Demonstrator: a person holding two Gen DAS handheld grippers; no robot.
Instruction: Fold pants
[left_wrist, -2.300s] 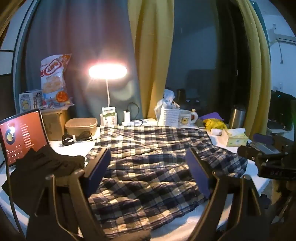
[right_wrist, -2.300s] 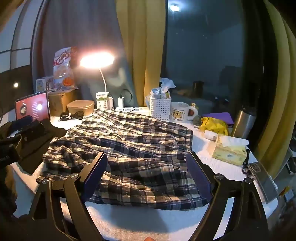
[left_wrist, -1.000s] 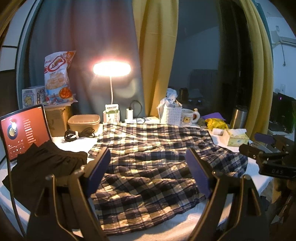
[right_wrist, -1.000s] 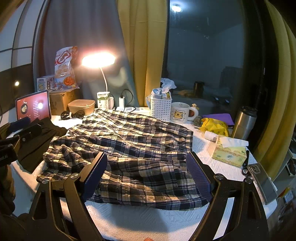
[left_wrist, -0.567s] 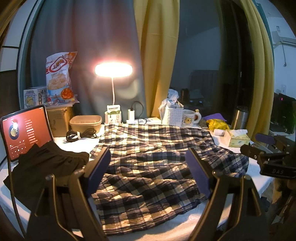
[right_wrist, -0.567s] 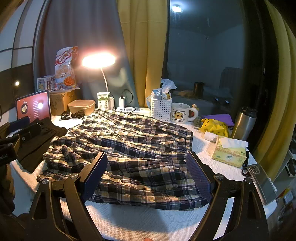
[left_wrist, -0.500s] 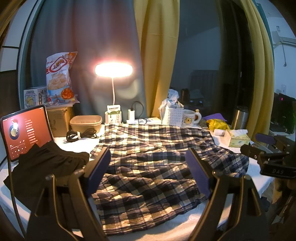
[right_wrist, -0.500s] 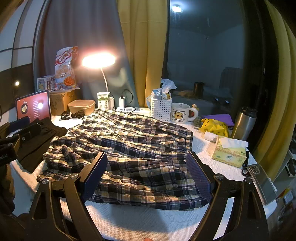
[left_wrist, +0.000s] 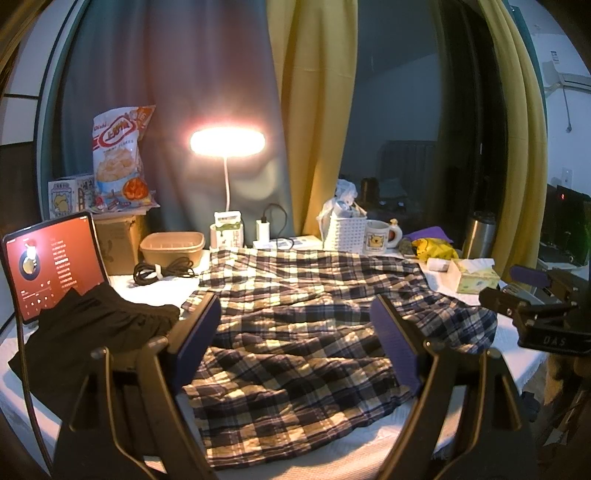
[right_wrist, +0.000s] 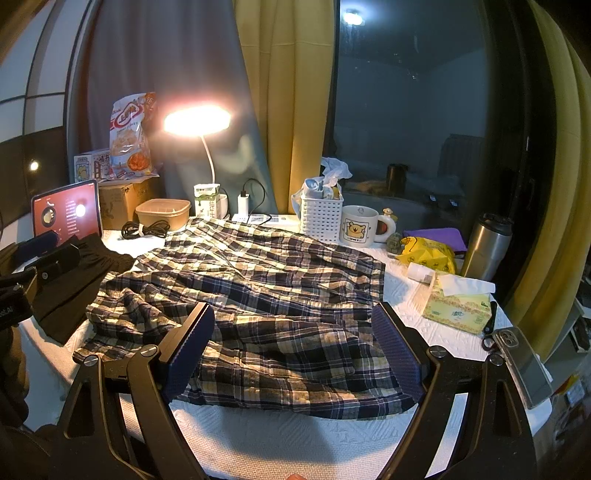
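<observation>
Now both tools hover at the near edge. The left gripper (left_wrist: 295, 332) has its jaws spread wide, empty, framing the plaid pants (left_wrist: 314, 332) lying rumpled ahead and below. The right gripper (right_wrist: 293, 338) is likewise splayed over the hem, seemingly lining up a two-handed pinch for the fold.

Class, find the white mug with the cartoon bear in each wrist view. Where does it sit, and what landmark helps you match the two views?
Left wrist: mug, right of centre, far table edge.
Right wrist: mug, right of centre, behind the plaid pants.
Shared landmark: the white basket just left of it.
</observation>
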